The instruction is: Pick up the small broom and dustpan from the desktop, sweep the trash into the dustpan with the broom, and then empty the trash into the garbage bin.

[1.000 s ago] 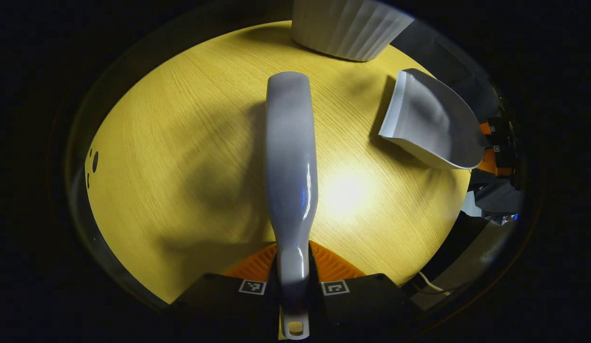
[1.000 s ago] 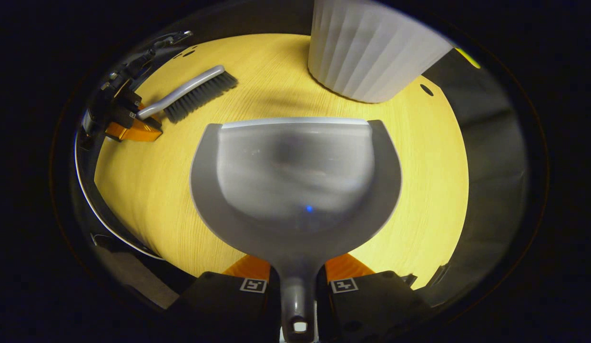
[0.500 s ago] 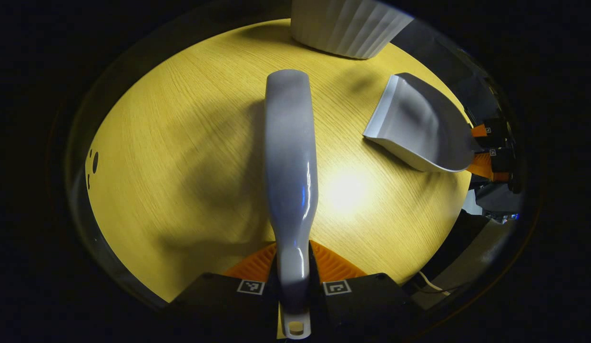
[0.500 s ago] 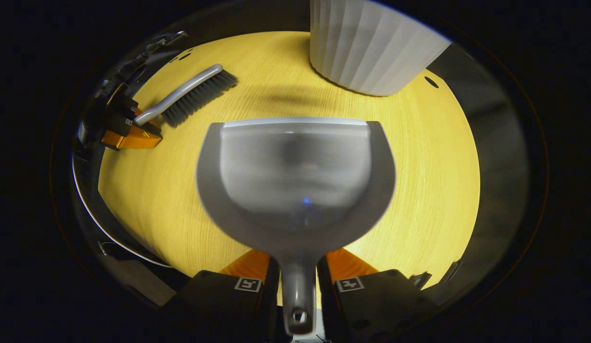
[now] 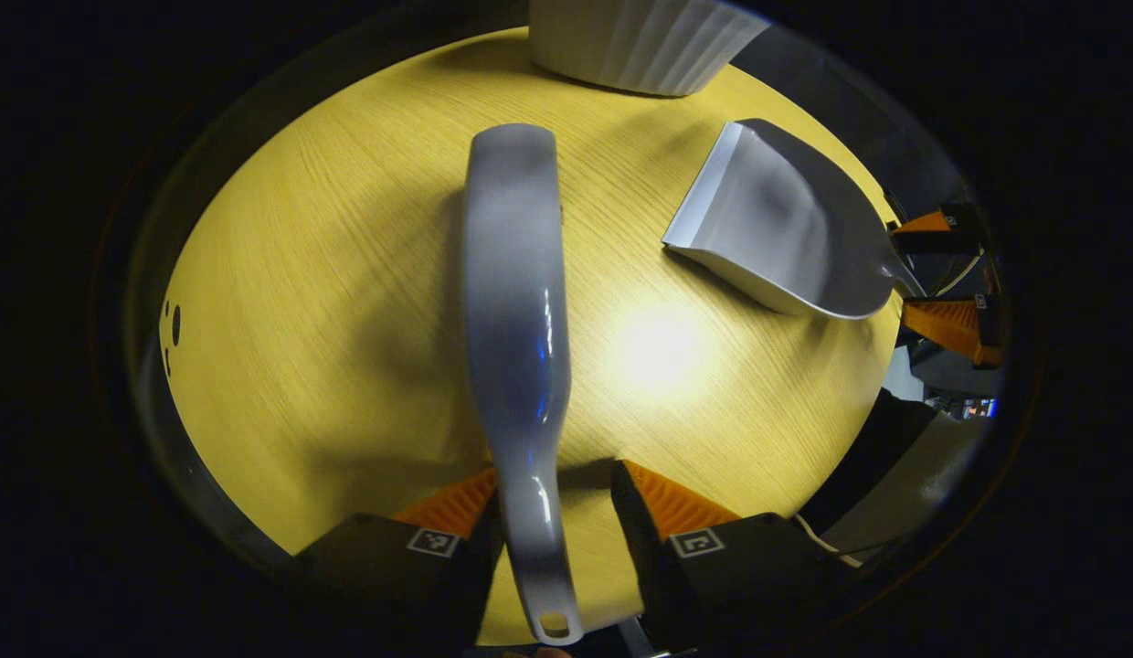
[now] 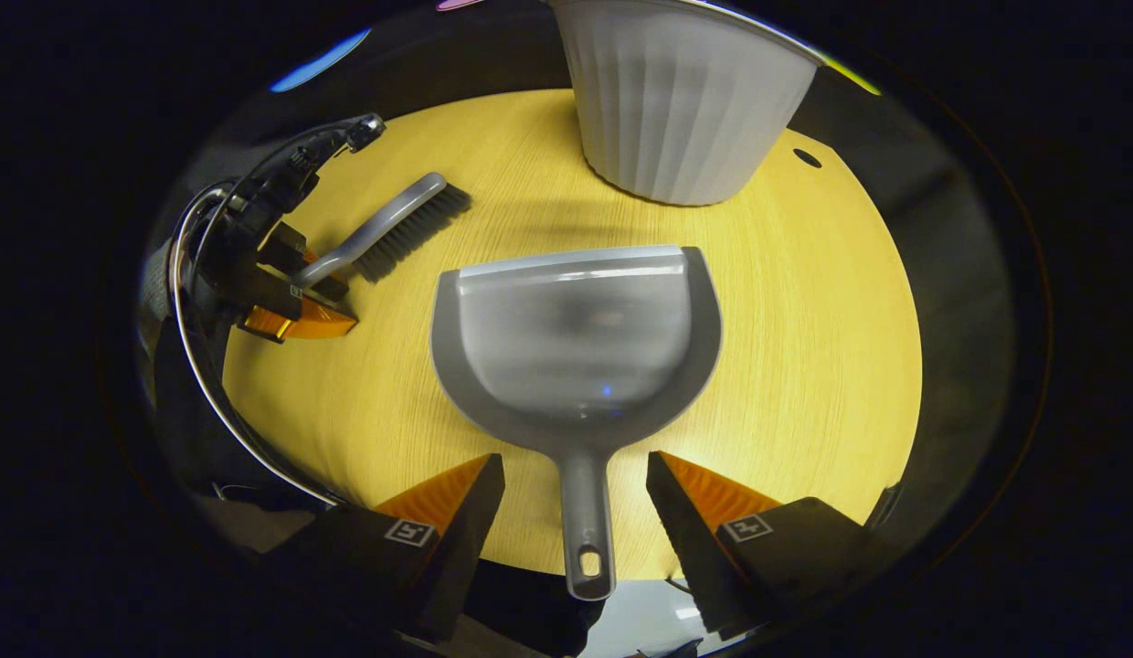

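The right gripper (image 6: 576,484) had its jaws spread wide, with the dustpan (image 6: 576,343) handle lying between them untouched. The dustpan rested flat on the desktop (image 6: 804,366), its lip facing the ribbed garbage bin (image 6: 681,100). The left gripper (image 5: 557,498) was likewise spread; the broom (image 5: 516,302) handle lay against one finger and clear of the other. Both tools appeared to be light, rigid moulded plastic with glossy, probably slippery surfaces. The narrow handle neck offered the best grip on each. No trash was discernible on the desktop, though glare and shadow made this uncertain.
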The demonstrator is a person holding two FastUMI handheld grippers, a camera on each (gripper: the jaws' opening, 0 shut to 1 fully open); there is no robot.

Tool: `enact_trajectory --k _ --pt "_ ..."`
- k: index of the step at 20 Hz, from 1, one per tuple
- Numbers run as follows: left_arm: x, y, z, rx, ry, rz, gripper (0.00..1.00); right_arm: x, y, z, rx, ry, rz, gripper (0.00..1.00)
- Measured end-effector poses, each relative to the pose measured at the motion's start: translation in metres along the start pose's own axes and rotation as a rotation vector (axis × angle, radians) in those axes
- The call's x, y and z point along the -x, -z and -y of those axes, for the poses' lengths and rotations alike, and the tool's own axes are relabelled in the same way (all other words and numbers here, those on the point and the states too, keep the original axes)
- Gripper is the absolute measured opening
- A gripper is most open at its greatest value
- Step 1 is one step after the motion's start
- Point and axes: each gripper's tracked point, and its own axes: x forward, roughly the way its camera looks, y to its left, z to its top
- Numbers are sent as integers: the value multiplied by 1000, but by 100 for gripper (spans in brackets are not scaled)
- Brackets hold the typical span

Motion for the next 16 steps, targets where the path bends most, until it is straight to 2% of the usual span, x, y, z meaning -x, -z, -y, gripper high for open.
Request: enact_trajectory --k 1,2,3,7,10,14,16 --pt "-1 3 -4 -17 -23 -8 76 2 1 1 -5 0 7 100" --pt "2 5 -8 -25 -50 -9 92 5 0 2 -9 1 16 99" --pt "3 5 -10 -26 -65 -1 98 8 -1 2 -12 2 28 99" --pt "32 -9 -16 -81 -129 127 98 23 -5 8 -2 41 75 99" --pt "71 -17 -13 -71 -153 254 98 38 -20 4 0 56 161 99" --pt "137 -38 -1 -26 -211 527 99 79 -50 -6 -63 52 312 100" --pt "177 -47 6 15 -239 678 98 105 -67 -6 -66 77 401 99"
